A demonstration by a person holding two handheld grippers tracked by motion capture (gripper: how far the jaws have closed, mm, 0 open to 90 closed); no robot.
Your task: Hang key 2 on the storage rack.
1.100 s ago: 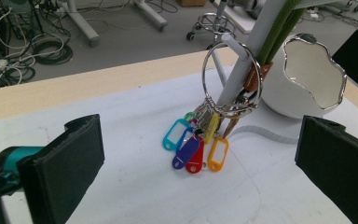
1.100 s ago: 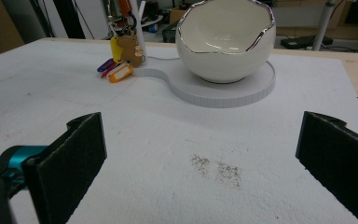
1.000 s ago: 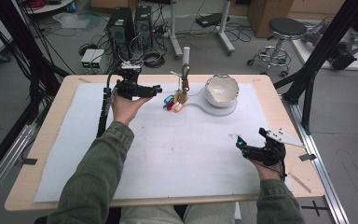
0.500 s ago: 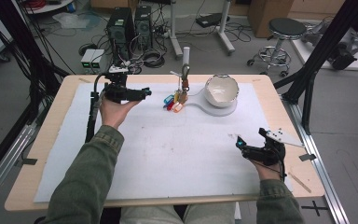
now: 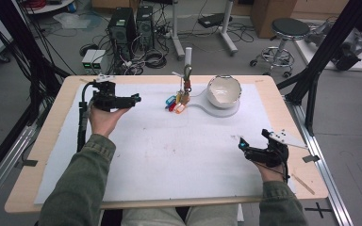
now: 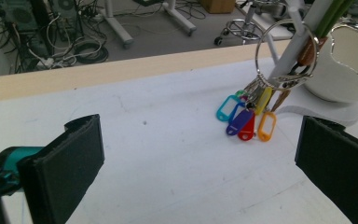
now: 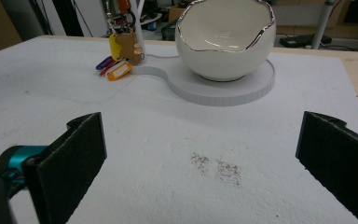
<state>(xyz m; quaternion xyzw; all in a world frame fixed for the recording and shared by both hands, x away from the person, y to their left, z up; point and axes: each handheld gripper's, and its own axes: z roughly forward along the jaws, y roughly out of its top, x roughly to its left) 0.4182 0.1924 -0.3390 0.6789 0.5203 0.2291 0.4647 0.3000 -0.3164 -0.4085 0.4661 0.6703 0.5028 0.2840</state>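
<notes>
A bunch of keys with coloured tags [image 5: 175,102] hangs by a metal ring [image 6: 286,56] from a white post at the table's far middle, the tags resting on the white mat. To its right sits a white egg-shaped bowl [image 5: 224,91] on a flat white base [image 7: 223,91]. My left gripper [image 5: 135,99] is held at the far left, left of the keys and apart from them, jaws wide open and empty [image 6: 200,168]. Near the front right my right gripper [image 5: 242,143] points toward the bowl [image 7: 226,39], also open and empty [image 7: 200,172].
A white mat [image 5: 169,155] covers most of the wooden table [image 5: 42,141]. A thin wooden stick [image 5: 304,183] lies by the right front corner. Brown specks [image 7: 216,168] mark the mat in front of my right gripper. Computers, cables and a stool stand on the floor beyond.
My left gripper has drawn back to the left, away from the keys and slightly toward the person. The right gripper has stayed put.
</notes>
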